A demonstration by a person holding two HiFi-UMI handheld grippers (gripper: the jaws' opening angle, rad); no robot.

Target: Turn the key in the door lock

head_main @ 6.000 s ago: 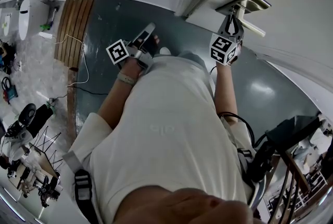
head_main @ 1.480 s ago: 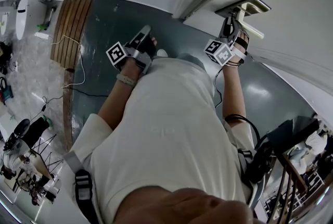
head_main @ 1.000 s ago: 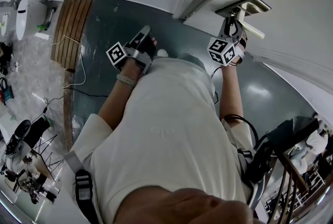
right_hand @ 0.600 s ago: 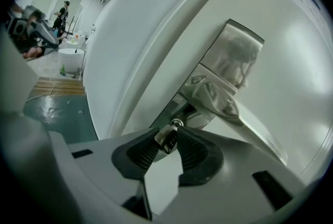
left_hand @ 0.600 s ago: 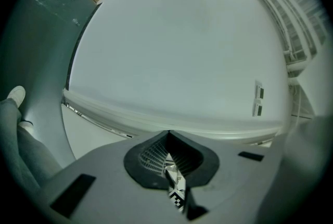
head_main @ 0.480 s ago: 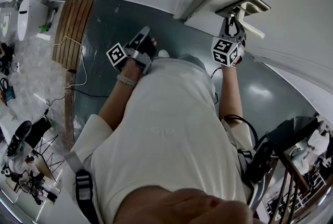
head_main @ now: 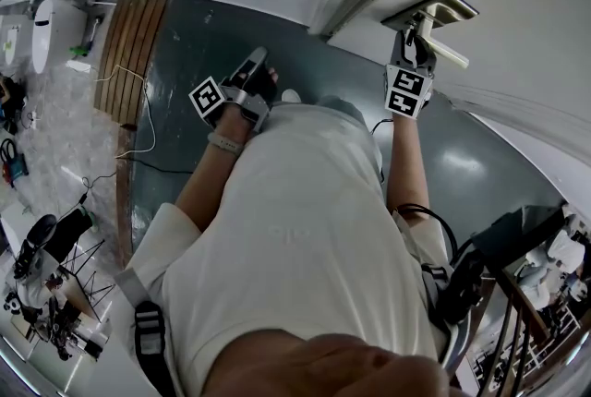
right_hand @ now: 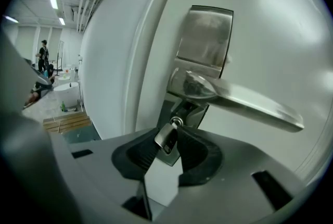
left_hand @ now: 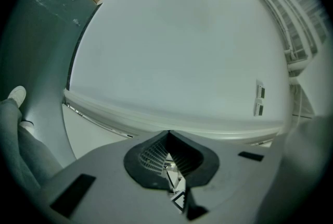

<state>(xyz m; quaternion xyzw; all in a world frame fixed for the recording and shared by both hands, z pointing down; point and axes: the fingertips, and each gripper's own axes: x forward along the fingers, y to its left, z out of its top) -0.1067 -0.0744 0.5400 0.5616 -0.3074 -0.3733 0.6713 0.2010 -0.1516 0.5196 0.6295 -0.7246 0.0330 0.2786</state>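
Over at the far right of the head view, the right gripper (head_main: 412, 37) is raised to the door (head_main: 517, 35), its marker cube (head_main: 406, 91) facing the camera just below the lever handle (head_main: 441, 28). In the right gripper view, the fingers (right_hand: 136, 152) are closed on the flat metal head of the key (right_hand: 166, 138). The key sits tilted, with its upper end and a small ring entering the keyhole of the lock (right_hand: 188, 109), directly under the lever handle (right_hand: 237, 97). That handle runs out to the right from a tall brushed-metal plate (right_hand: 205, 40) on the white door (right_hand: 119, 61).

The left gripper (head_main: 261, 54) is held lower and to the left, well apart from the lock, over the dark grey-green floor (head_main: 189, 44). In the left gripper view, its fingers (left_hand: 151, 155) are pressed together with nothing between them, and they point at a plain white panel (left_hand: 177, 46). A white shoe (left_hand: 17, 95) and a grey trouser leg (left_hand: 15, 150) show at that view's left edge. Wooden slats (head_main: 129, 40) lie on the floor at the far left of the head view.
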